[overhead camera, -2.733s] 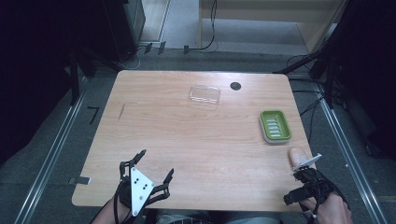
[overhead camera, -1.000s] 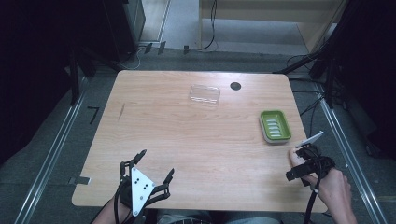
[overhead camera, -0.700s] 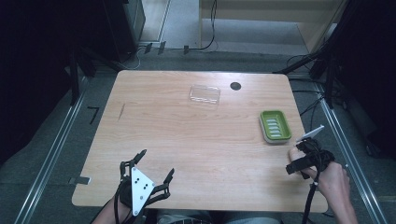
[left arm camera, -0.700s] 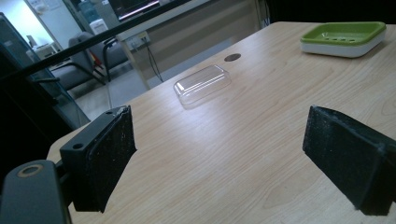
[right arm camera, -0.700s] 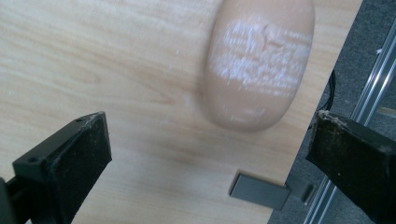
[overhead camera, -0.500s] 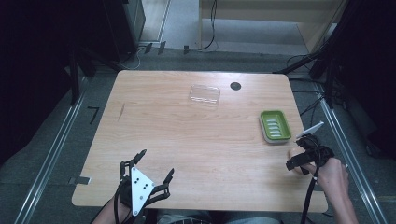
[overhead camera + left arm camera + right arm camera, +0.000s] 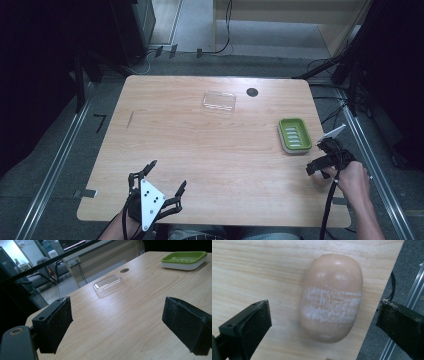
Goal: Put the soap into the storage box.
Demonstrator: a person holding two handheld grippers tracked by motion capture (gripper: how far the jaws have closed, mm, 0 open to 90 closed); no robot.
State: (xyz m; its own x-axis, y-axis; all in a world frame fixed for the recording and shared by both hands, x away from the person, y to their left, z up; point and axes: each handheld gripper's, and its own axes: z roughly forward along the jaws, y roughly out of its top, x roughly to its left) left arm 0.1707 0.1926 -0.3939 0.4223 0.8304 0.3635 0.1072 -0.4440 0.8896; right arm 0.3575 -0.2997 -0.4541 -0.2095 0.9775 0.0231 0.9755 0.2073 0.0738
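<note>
Since the earlier frames, the right claw (image 7: pixel 325 159) has been carried forward along the worktop's (image 7: pixel 200 145) right edge, from the near right corner to a spot just beside the green soap dish (image 7: pixel 294 135), at its near right side. The right hand (image 7: pixel 352 180) is seen behind it. In the right gripper view the jaws are spread wide over a tan oval soap bar (image 7: pixel 331 297), which lies flat on the wood close to the worktop's edge, apart from both jaws; a whitish scuffed band is seen across its middle.

The left claw (image 7: pixel 159 187) has not been shifted: it is held at the near left part of the worktop, well apart from the soap dish, with jaws wide and nothing between them. The clear plastic lid (image 7: pixel 219 101) and the dark round hole (image 7: pixel 252 92) lie where they were, beyond the soap dish toward the far edge.
</note>
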